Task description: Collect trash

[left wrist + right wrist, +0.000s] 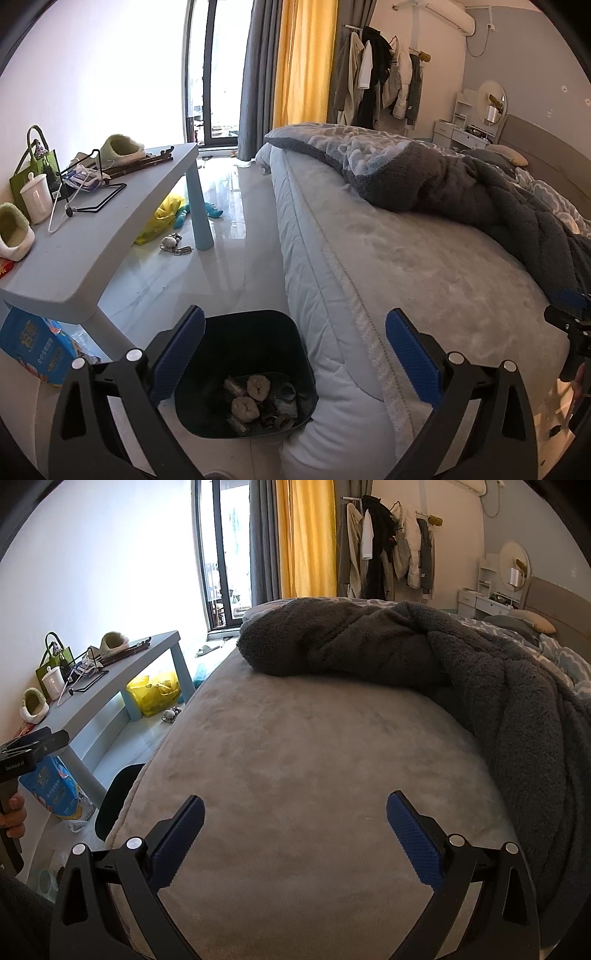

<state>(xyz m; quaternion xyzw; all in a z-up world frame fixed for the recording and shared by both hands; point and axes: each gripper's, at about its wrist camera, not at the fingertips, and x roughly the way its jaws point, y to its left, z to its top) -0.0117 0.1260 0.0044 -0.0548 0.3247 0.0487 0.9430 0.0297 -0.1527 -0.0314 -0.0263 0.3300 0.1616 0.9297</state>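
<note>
A dark trash bin [258, 325] stands on the floor against the bed's side and holds several crumpled tissues [258, 386] and wrappers. My left gripper [295, 347] is open and empty, above the bin and the bed's edge. My right gripper [295, 830] is open and empty, over the bare grey bed sheet [314, 746]. The bin's rim [118, 797] shows at the left of the right wrist view. The left gripper's body [26, 749] shows there too, and the right gripper's body [570, 325] shows at the right edge of the left wrist view.
A rumpled dark grey blanket [443, 657] covers the far and right part of the bed. A low blue-grey table [110, 221] at left carries slippers, a white cup [36, 197], a green bag and hangers. A yellow bag [155, 692] and small items lie on the floor.
</note>
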